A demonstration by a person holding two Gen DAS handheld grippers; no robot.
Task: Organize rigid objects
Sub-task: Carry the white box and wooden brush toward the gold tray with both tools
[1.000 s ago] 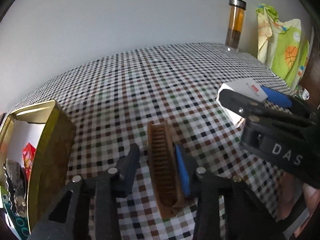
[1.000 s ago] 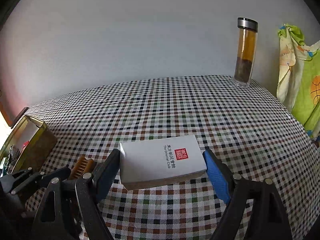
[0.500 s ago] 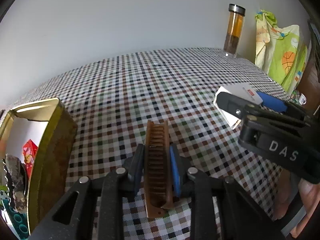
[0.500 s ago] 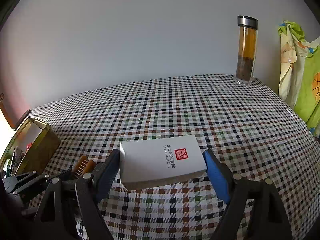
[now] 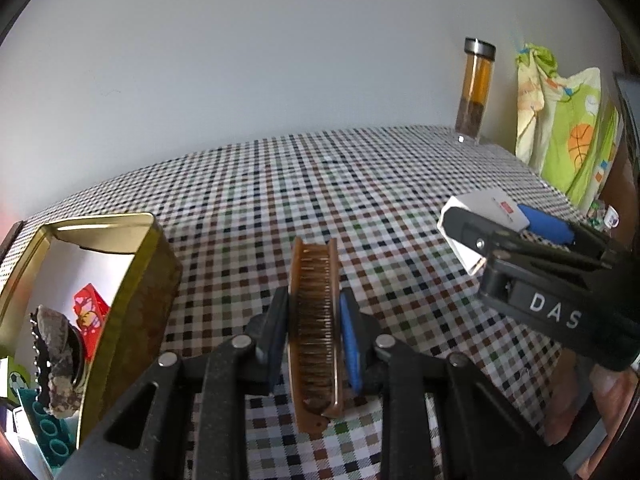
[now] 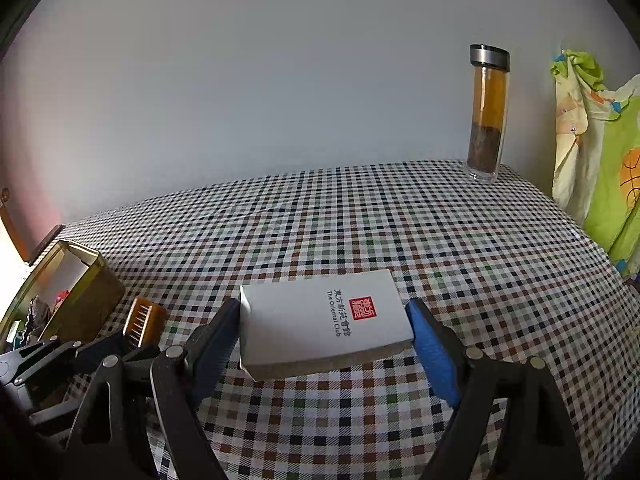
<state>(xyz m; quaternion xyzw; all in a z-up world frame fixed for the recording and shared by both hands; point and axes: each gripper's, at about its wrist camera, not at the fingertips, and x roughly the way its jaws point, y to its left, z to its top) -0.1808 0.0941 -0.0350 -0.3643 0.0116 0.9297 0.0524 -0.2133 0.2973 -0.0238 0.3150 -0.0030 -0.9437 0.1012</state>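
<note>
Bristles in oblong brown brush [image 5: 314, 320] — left tongs [image 5: 314, 334] clamped, matte white box [image 6: 320, 320]

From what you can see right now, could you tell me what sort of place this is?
Probably a home room: a table under a checked tablecloth against a plain wall, a tea bottle standing on it, and children's printed bedding draped alongside.
</note>
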